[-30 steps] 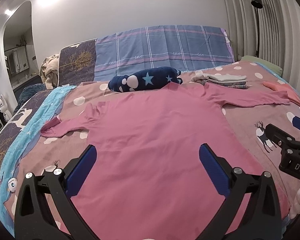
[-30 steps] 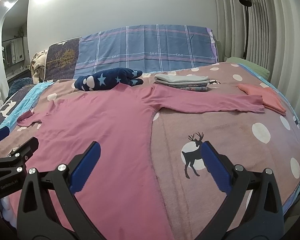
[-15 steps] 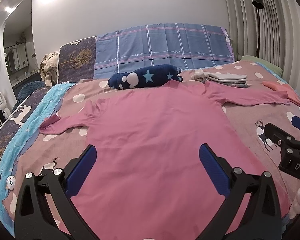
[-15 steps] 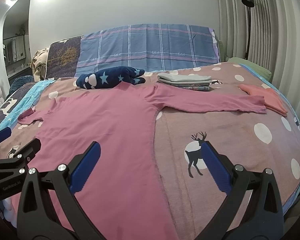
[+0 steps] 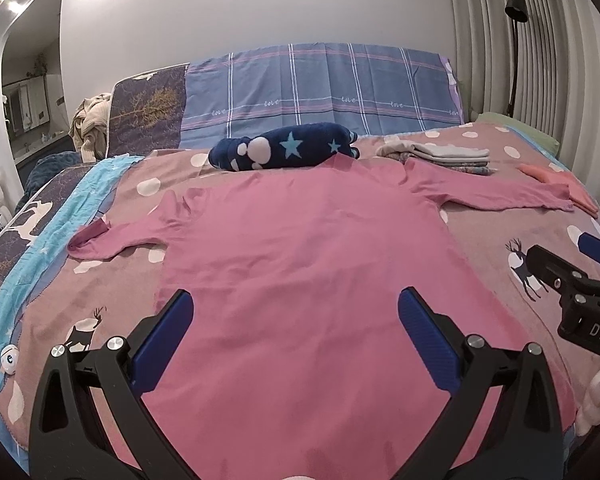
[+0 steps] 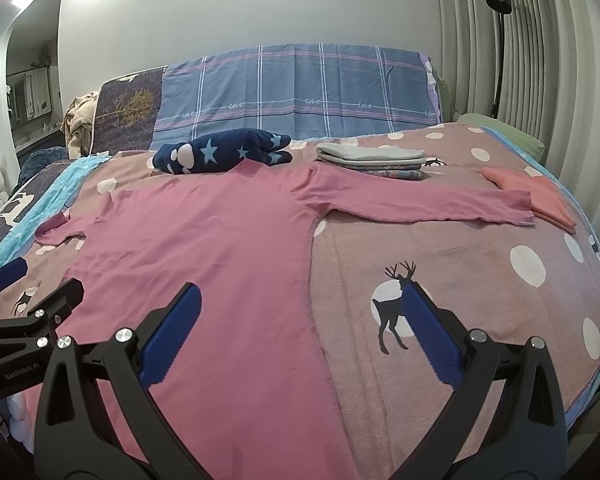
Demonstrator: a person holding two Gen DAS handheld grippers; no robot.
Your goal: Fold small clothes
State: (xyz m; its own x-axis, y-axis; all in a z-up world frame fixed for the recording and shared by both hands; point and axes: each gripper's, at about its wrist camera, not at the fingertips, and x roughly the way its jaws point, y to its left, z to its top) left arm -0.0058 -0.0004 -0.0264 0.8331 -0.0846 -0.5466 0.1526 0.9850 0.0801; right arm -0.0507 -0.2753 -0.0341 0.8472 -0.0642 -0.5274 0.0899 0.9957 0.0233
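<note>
Both grippers, left (image 5: 294, 338) and right (image 6: 300, 332), hover with jaws spread, empty, over the long-sleeved pink cotton shirt (image 5: 312, 280) lying flat. Since a second ago both have eased slightly back toward 6 o'clock; the shirt is unmoved.

My left tongs (image 5: 296, 344) are spread wide, blue pads (image 5: 162, 346) far apart with nothing between them, pointing forward and slightly down. My right tongs (image 6: 300, 338) are spread just as wide and hold nothing, at about the same height and angle. The two sit side by side, near each other; each shows at the edge of the other's view.
</note>
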